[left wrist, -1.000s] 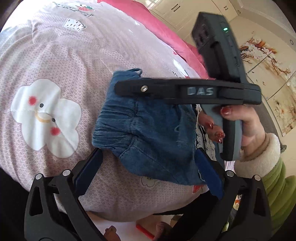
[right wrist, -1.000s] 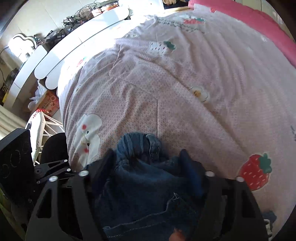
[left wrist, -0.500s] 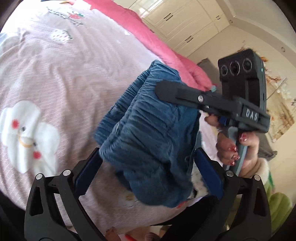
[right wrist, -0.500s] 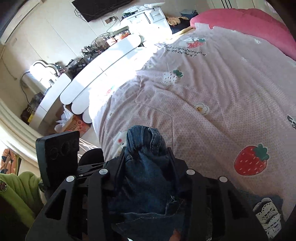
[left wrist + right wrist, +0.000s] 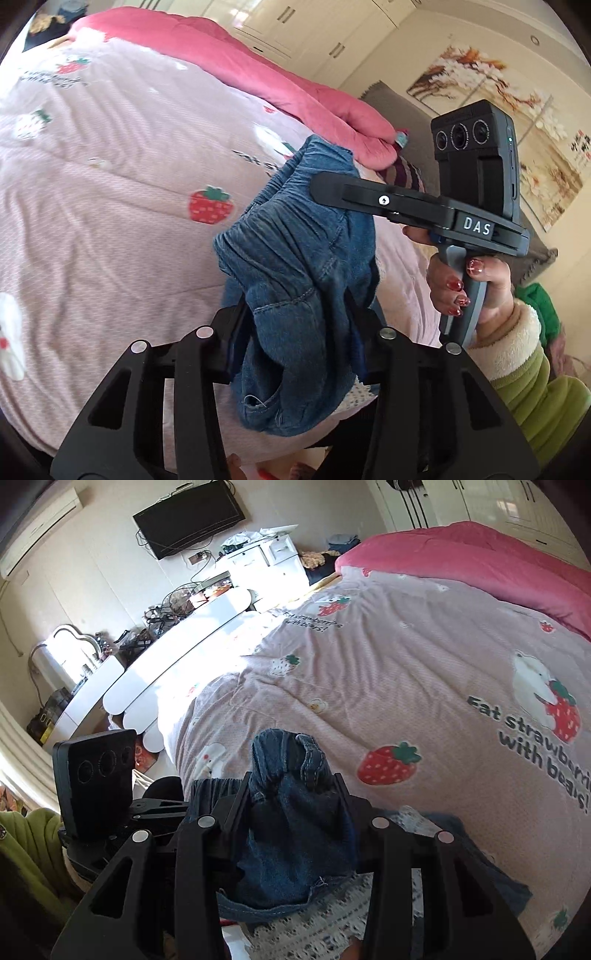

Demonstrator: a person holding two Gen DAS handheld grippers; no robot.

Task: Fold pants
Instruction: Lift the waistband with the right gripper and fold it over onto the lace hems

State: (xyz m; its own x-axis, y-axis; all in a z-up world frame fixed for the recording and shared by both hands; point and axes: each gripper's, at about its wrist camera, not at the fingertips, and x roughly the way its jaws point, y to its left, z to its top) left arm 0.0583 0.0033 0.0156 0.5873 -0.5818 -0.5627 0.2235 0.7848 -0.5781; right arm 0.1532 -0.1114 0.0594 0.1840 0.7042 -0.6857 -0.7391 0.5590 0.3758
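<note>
Left gripper (image 5: 295, 332) is clamped on the pants (image 5: 295, 266); right gripper (image 5: 295, 794) is clamped on another part of the same bundle. Both hold the denim bunched and raised above the bed (image 5: 110, 184), clear of the quilt. No flat fold is visible. Judged progress: early or mid-task. Remaining: lay the pants flat, align the legs, fold, and release.
</note>
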